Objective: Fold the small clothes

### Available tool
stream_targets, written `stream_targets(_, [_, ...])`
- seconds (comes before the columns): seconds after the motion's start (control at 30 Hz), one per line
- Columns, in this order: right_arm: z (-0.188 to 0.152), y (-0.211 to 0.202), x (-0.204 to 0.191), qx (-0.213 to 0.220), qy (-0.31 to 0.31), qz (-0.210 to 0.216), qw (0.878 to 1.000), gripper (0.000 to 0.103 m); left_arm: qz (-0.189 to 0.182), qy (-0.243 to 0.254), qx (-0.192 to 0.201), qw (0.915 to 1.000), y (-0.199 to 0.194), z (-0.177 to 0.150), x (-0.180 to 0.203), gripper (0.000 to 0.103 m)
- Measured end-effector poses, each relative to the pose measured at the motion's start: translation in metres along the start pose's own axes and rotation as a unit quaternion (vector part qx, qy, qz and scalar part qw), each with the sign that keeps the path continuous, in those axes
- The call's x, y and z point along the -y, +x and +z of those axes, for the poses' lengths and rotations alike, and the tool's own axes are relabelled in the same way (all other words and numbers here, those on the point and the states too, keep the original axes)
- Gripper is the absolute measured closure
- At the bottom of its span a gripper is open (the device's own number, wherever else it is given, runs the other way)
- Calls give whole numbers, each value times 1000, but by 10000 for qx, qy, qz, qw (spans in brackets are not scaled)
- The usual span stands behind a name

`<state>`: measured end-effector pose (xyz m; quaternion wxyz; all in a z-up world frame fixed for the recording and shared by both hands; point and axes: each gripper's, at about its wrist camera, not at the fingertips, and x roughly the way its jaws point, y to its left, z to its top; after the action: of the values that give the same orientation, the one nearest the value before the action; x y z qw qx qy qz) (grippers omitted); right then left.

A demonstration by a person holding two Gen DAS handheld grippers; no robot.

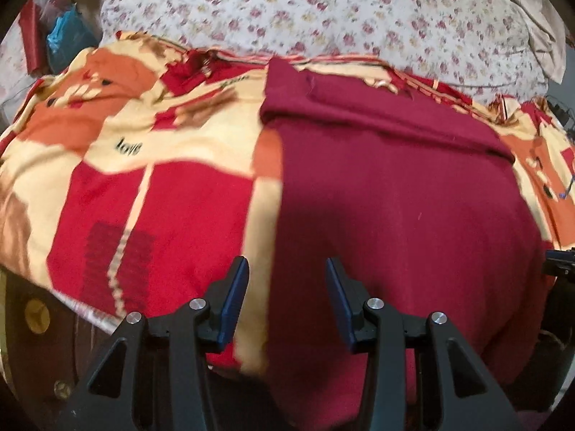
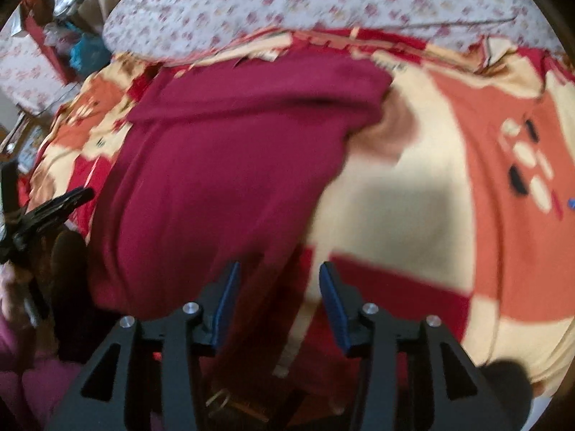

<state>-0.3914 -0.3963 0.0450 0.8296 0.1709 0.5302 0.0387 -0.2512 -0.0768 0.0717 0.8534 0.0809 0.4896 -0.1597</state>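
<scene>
Hovering over the bed, both the left claw (image 1: pixel 286 280) and right claw (image 2: pixel 278 282) were released, empty, with the maroon garment (image 1: pixel 395 197) lying flat just beyond them.

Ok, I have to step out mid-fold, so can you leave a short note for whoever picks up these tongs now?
Left tongs: open, empty, over the garment's left edge.
Right tongs: open, empty, over its right edge.
Maroon garment: flat on the patterned blanket, far end already folded toward you into a band.
Done: that one fold.
Left: probably fold the rest down smaller. No other garment to fold is clearly in view.
</scene>
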Motion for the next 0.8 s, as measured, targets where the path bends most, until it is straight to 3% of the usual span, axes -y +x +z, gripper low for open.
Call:
stream_targets(0.33, [-34,26,-23,-442,-29,437,9981,49,-176,-275,-621,9975,15,-48,-12,80])
stream_targets(0.43, [-36,33,-32,-557,11,624,9965,47,-154,-251,-619,9976,17,-53,-11,80])
stream_targets(0.53, [-41,42,-40,-674,-226,424,9966,47,-160,-201,-620,9977,16,-55,-10,80])
stream_targets(0.6, [-46,48,-45,-780,-492,124,9957,52,-206,-216,-655,9974,15,-57,-12,80])
stream_targets(0.67, [-51,48,-50,-770,-782,-190,9938,67,-239,-252,-690,9970,14,-59,-14,80])
stream_targets(0.8, [-52,44,-52,-688,-973,-437,9919,75,-234,-266,-760,9965,14,-63,-14,80])
